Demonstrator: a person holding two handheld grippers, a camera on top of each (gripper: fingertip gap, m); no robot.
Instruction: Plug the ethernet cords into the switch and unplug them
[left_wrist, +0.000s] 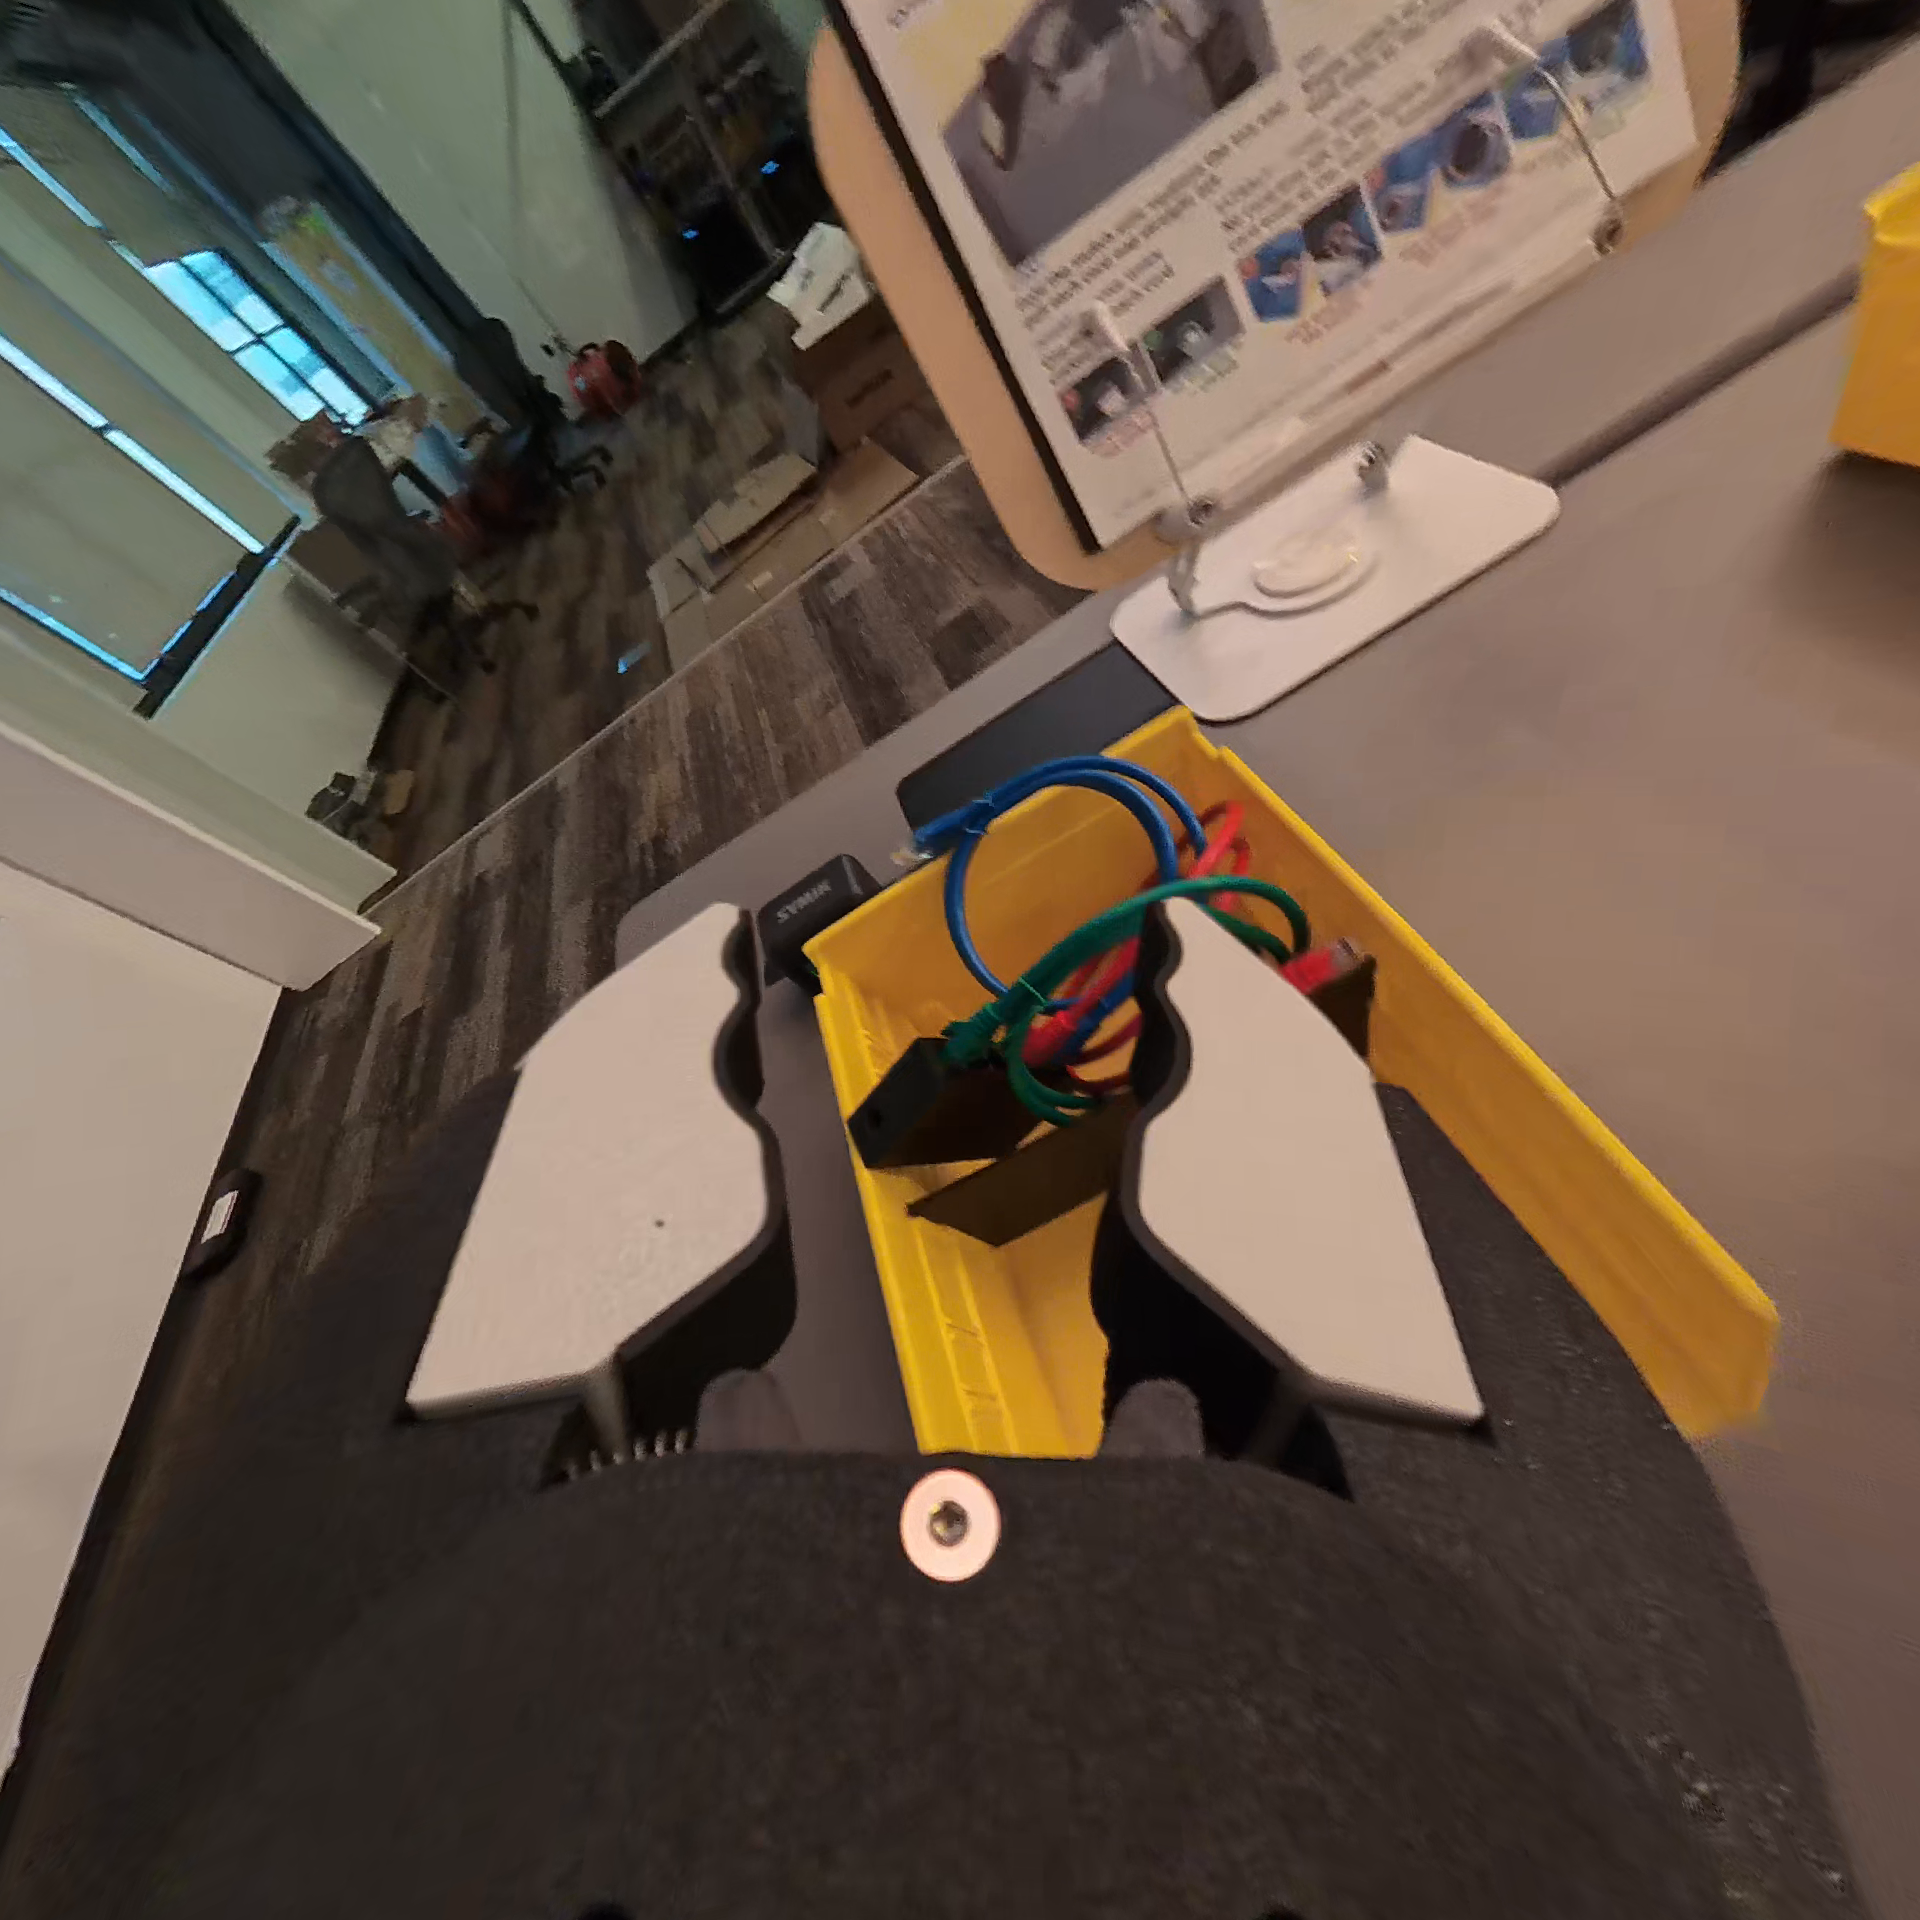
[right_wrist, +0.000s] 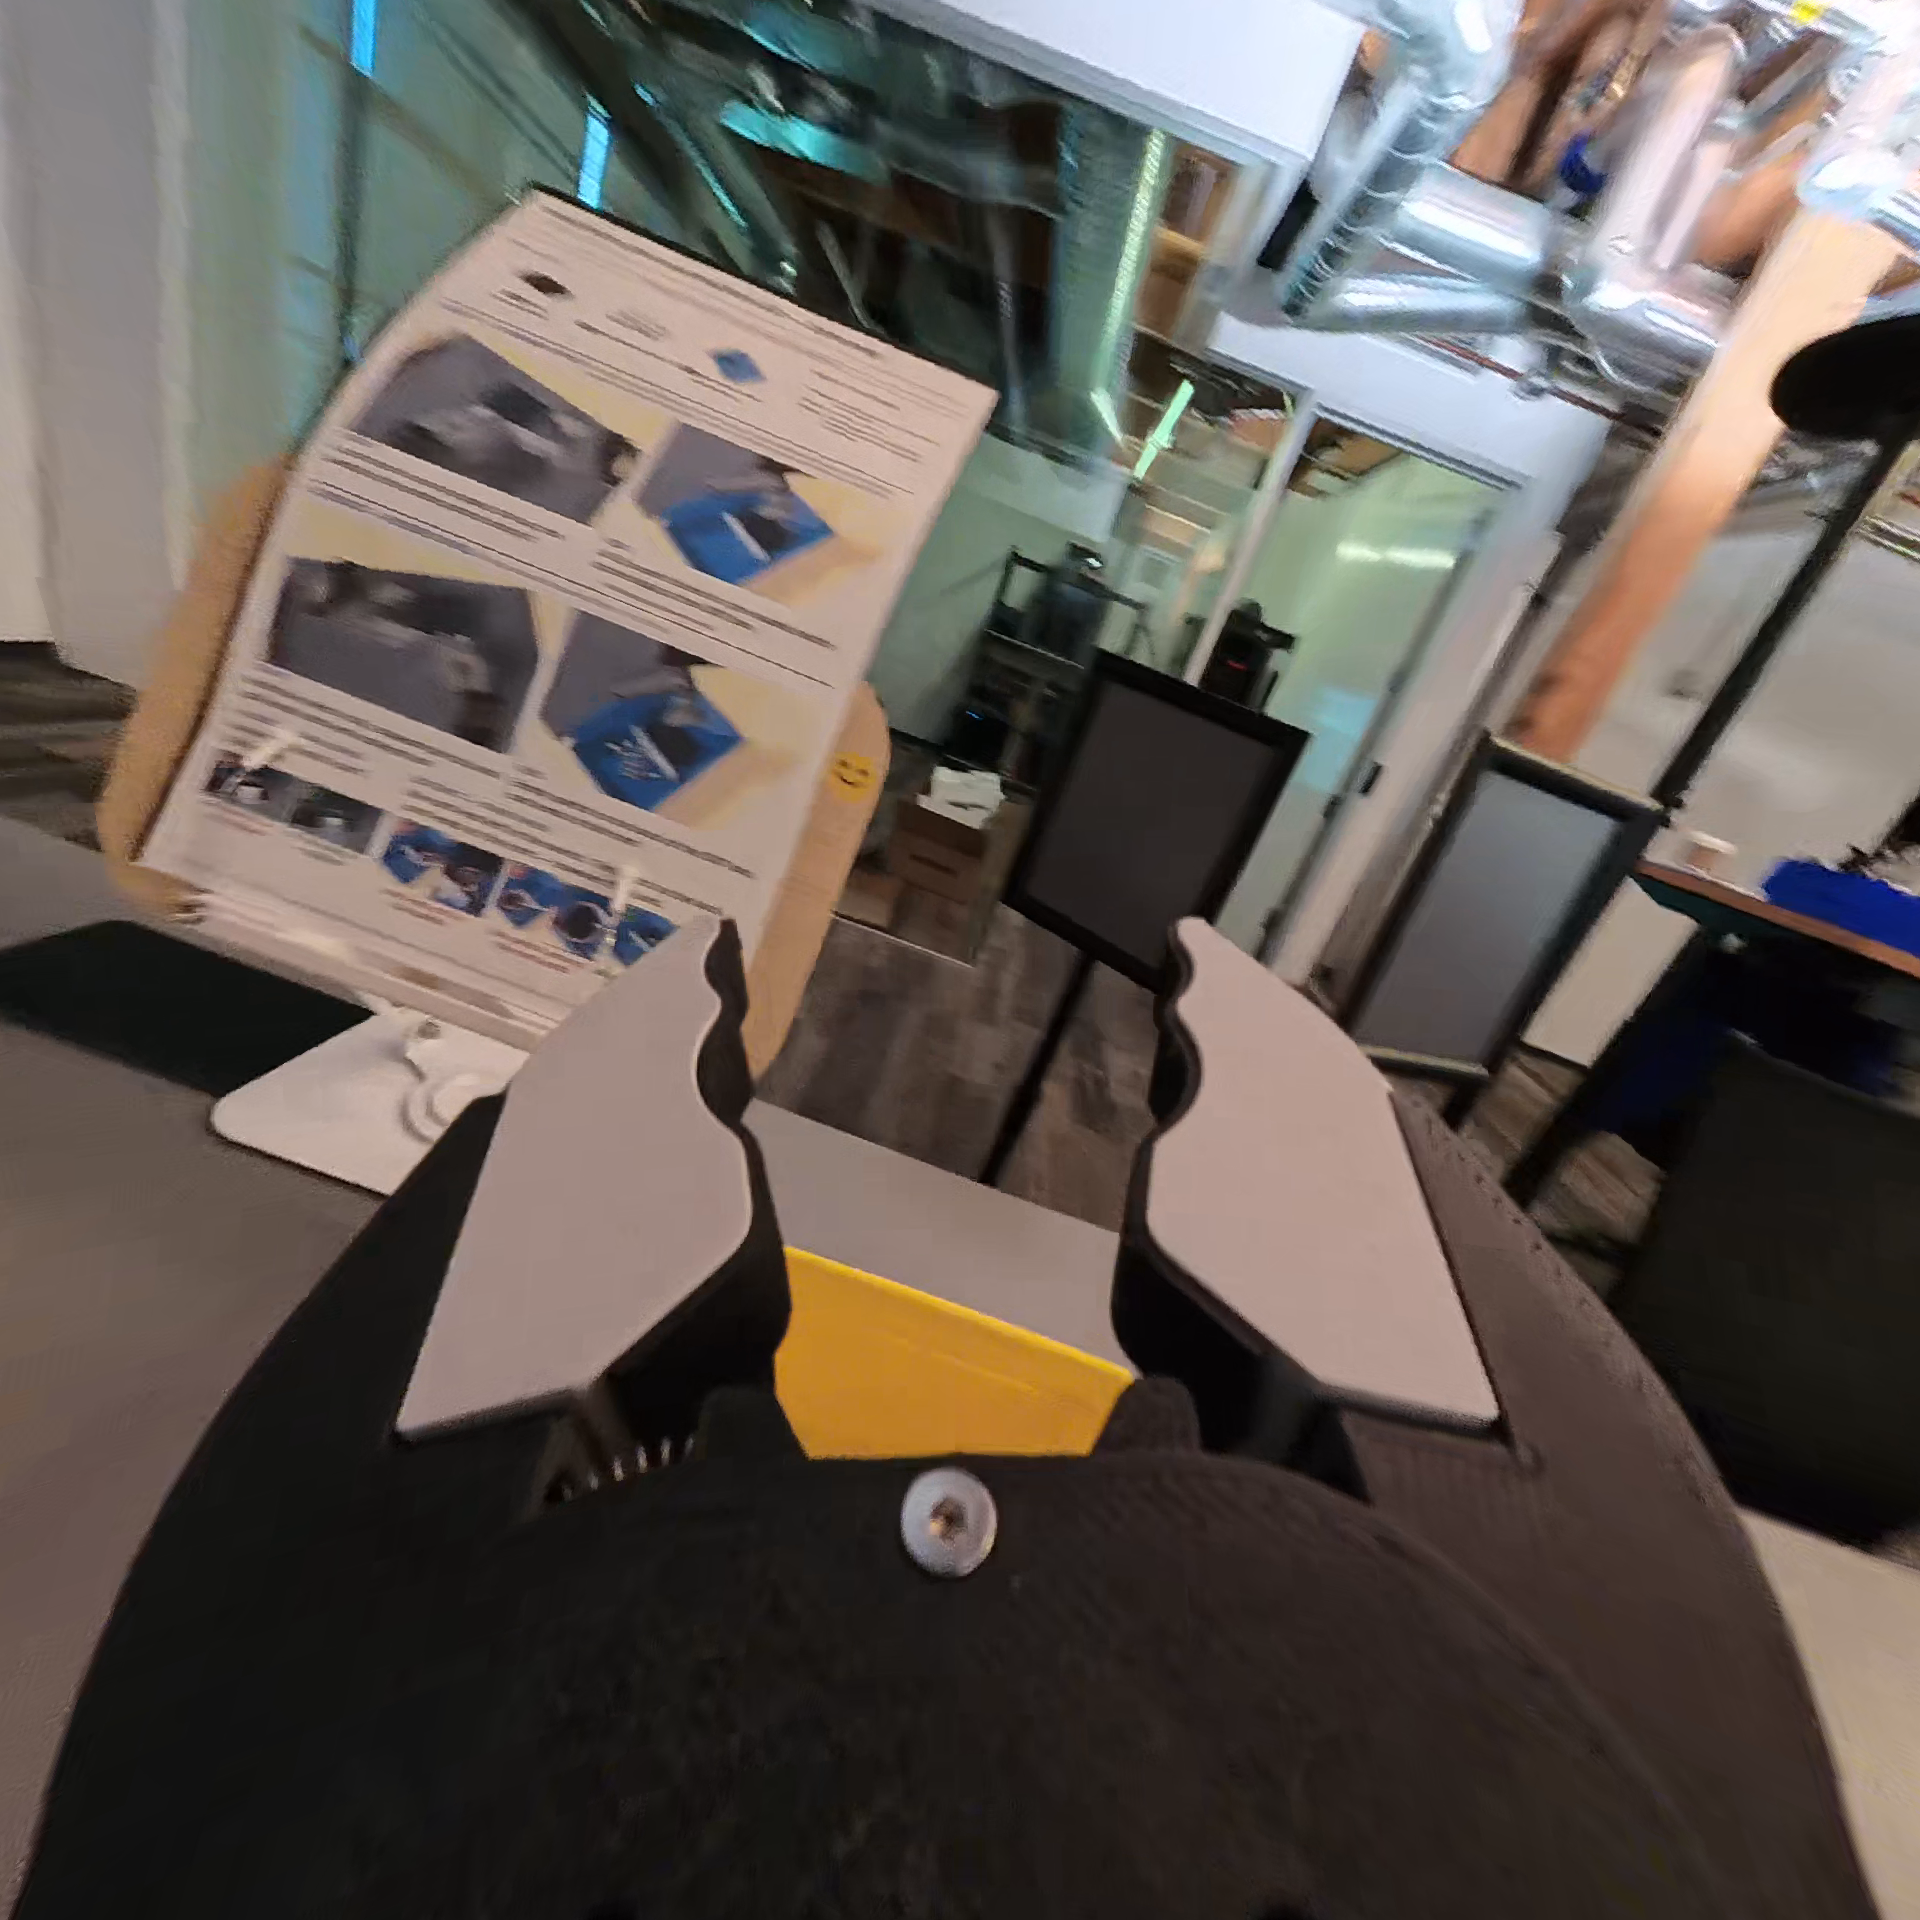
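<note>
In the left wrist view a yellow bin (left_wrist: 1455, 1091) on the grey table holds coiled ethernet cords: a blue cord (left_wrist: 971, 894), a green cord (left_wrist: 1101, 925) and a red cord (left_wrist: 1320, 966). A black box, apparently the switch (left_wrist: 914, 1107), lies in the bin with them. My left gripper (left_wrist: 951, 925) is open, its jaws straddling the bin's near left wall above the cords, holding nothing. My right gripper (right_wrist: 951, 940) is open and empty, raised and pointing at the room; a yellow bin (right_wrist: 935, 1361) shows low between its jaws.
An instruction sheet on a white stand (left_wrist: 1340, 582) is behind the bin; it also shows in the right wrist view (right_wrist: 561, 644). A black adapter (left_wrist: 816, 914) and a dark mat (left_wrist: 1029, 748) lie beside the bin near the table's left edge. Another yellow bin (left_wrist: 1881, 332) sits far right. Spacing between my two grippers at the tips: around 50 centimetres. From the left gripper's tips to the switch (left_wrist: 914, 1107) is close to 20 centimetres.
</note>
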